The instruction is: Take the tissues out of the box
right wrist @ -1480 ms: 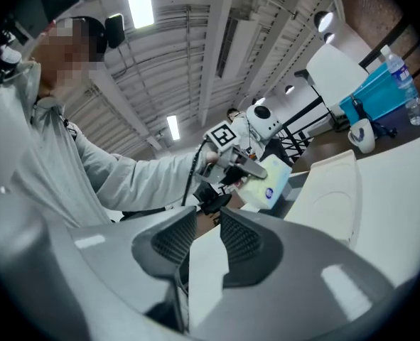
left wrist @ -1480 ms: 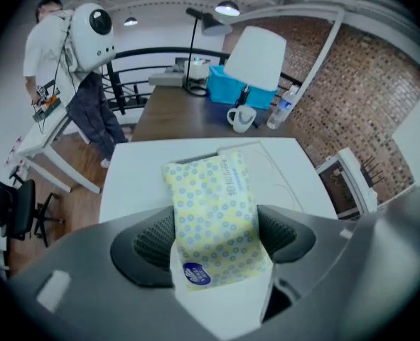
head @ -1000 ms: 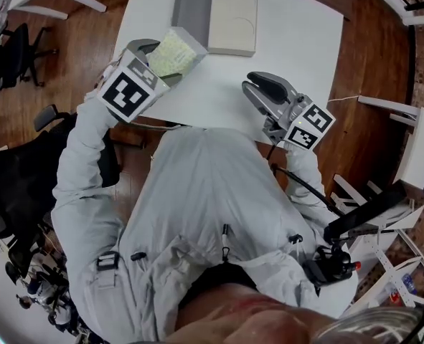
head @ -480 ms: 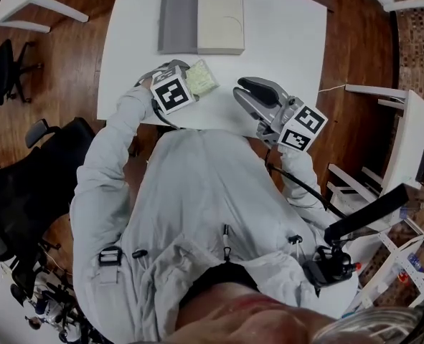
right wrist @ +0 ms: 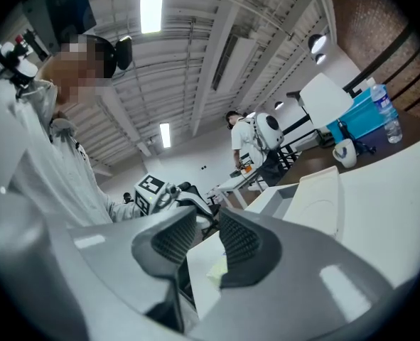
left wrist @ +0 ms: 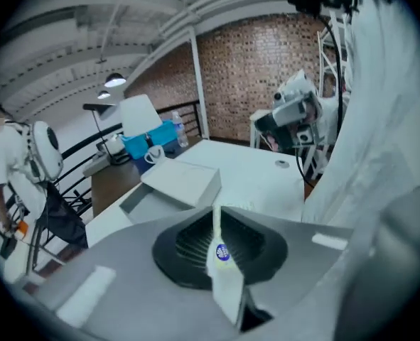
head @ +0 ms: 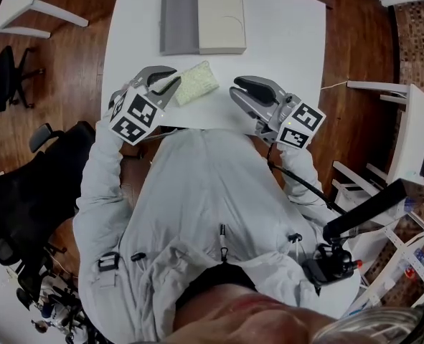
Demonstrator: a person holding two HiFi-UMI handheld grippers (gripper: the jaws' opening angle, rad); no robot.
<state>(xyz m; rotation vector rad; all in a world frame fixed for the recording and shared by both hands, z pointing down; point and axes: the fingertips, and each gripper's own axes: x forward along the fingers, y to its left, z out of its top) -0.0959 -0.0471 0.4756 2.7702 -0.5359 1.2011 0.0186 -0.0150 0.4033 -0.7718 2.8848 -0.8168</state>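
Left tool point(head: 173, 79): jaws closing on the thin sealed edge of the tissue pack point(head: 196, 82), w/ that flap betw. the pads. Pack is already out of the box point(head: 179, 20), which sits farther back on the desk point(head: 283, 41); pack is at the near-left part. Right tool point(head: 238, 88) hangs just right of the pack, jaws a little apart, nothing in them. Let the left grip seat fully before pulling. A thin edge prob. slips if tugged fast, so go slow and bring the right tool in for support.
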